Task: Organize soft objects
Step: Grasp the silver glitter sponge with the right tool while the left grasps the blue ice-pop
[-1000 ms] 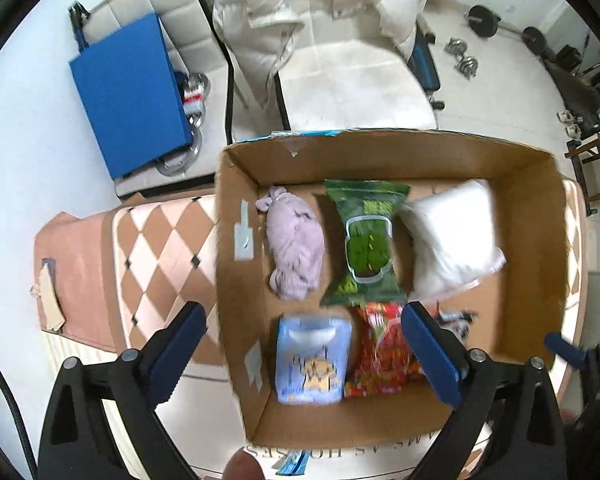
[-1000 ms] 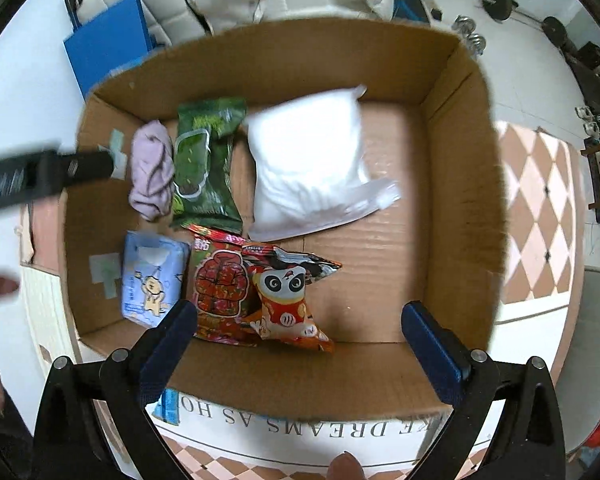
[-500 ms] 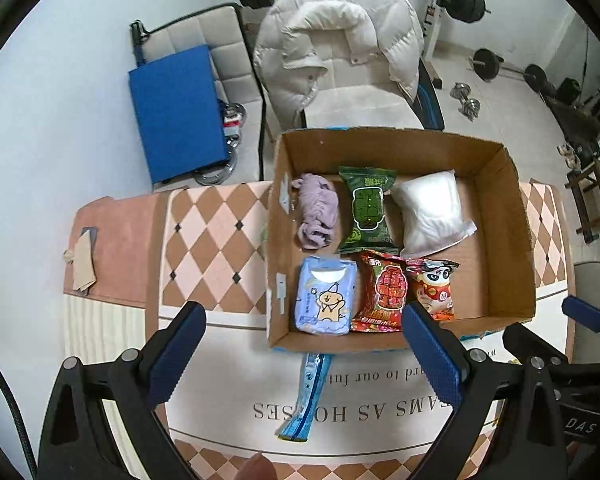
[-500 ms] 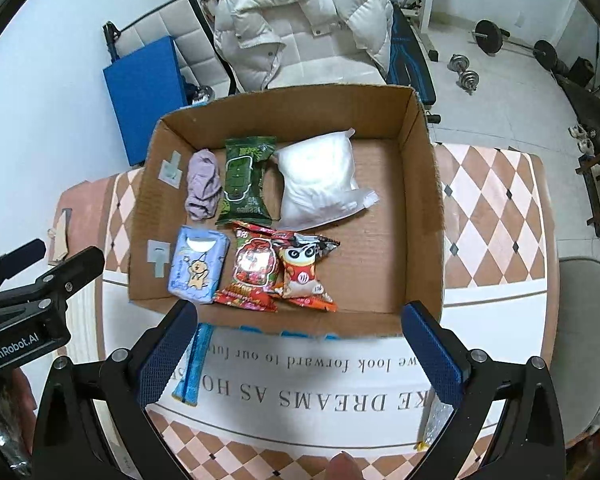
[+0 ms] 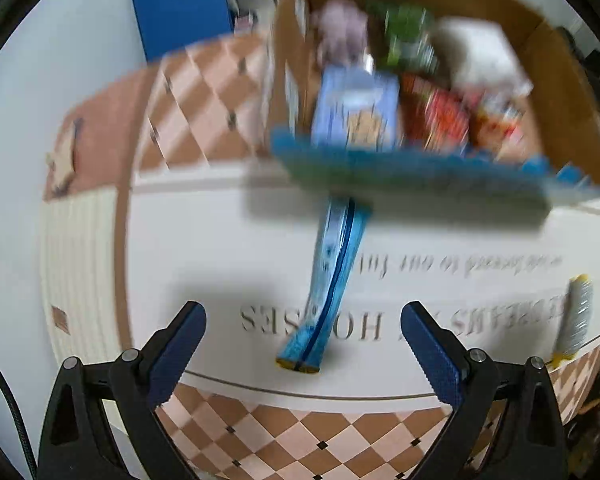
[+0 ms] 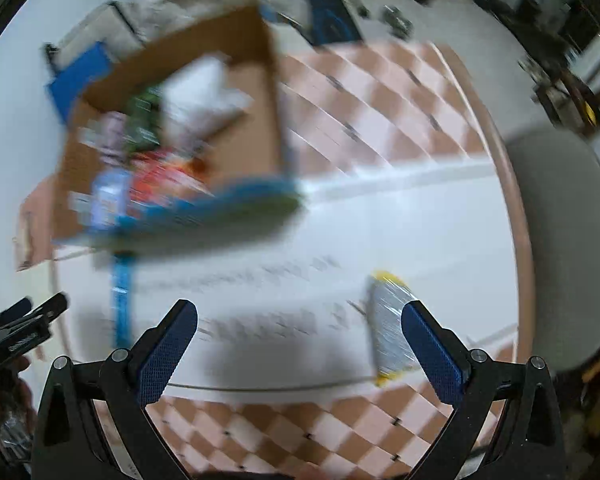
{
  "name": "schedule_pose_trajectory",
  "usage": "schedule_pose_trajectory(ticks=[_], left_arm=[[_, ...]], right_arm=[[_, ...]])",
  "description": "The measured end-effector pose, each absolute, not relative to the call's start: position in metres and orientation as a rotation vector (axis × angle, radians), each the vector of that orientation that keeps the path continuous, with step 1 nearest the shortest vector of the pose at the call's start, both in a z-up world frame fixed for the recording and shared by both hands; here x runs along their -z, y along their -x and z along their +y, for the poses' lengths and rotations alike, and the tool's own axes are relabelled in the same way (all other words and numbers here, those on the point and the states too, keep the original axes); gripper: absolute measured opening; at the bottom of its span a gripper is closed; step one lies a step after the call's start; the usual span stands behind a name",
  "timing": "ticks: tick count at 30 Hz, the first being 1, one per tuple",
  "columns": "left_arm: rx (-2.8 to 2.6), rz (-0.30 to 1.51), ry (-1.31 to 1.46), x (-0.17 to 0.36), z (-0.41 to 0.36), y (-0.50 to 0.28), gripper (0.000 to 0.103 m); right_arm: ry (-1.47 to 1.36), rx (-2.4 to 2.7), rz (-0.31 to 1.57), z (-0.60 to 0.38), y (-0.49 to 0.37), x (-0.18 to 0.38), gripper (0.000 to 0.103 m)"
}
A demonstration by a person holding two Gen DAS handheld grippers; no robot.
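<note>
A cardboard box (image 5: 556, 80) on the table holds several soft packets: a lilac cloth (image 5: 342, 36), a green pack (image 5: 406, 34), a white bag (image 5: 476, 54), a blue pack (image 5: 356, 114) and red snack bags (image 5: 448, 118). A long blue packet (image 5: 332, 280) lies on the white cloth in front of the box, between my open left gripper's (image 5: 300, 344) jaws. A silver packet with yellow ends (image 6: 388, 328) lies by the right finger of my open, empty right gripper (image 6: 300, 344). The box (image 6: 244, 120) and blue packet (image 6: 122, 296) also show, blurred, in the right wrist view.
The table has a white cloth with printed letters (image 5: 420, 268) and a checkered border (image 5: 300, 432). A blue board (image 5: 180, 4) stands behind the table. A grey chair seat (image 6: 560, 240) is at the right. The left gripper (image 6: 20, 320) shows at the right wrist view's left edge.
Both grippers have pulled back from above the box and dropped low toward the table's near edge. The left now faces the blue packet, the right the silver packet. Both views are motion-blurred.
</note>
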State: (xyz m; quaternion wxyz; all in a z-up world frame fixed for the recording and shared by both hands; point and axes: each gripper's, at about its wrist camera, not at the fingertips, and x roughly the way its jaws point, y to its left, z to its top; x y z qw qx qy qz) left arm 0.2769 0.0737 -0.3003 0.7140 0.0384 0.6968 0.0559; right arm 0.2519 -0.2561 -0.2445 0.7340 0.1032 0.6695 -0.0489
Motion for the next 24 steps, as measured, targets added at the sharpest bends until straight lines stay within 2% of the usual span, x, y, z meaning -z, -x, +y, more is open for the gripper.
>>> schedule_pose_trajectory(ticks=[4, 9, 17, 20, 22, 23, 24], left_arm=[[-0.130, 1.640, -0.091, 0.352, 0.074, -0.268, 0.100], [-0.126, 1.706, -0.117, 0.392, 0.070, -0.268, 0.100], [-0.106, 1.716, -0.086, 0.407, 0.073, -0.276, 0.100], [-0.080, 1.720, -0.008, 0.406, 0.079, -0.276, 0.087], [-0.047, 1.729, 0.051, 0.405, 0.084, -0.275, 0.064], [-0.044, 1.730, 0.051, 0.404, 0.084, -0.274, 0.059], [-0.043, 1.728, 0.028, 0.401, 0.082, -0.272, 0.045]], right_arm=[[-0.252, 0.214, 1.560, -0.291, -0.227, 0.298, 0.103], [-0.292, 0.276, 1.651, -0.313, -0.206, 0.354, 0.103], [-0.286, 0.287, 1.693, -0.319, -0.203, 0.394, 0.103], [-0.294, 0.290, 1.712, -0.320, -0.205, 0.406, 0.101], [-0.309, 0.289, 1.728, -0.320, -0.204, 0.412, 0.089], [-0.313, 0.287, 1.742, -0.320, -0.203, 0.416, 0.080], [-0.325, 0.285, 1.736, -0.320, -0.201, 0.416, 0.072]])
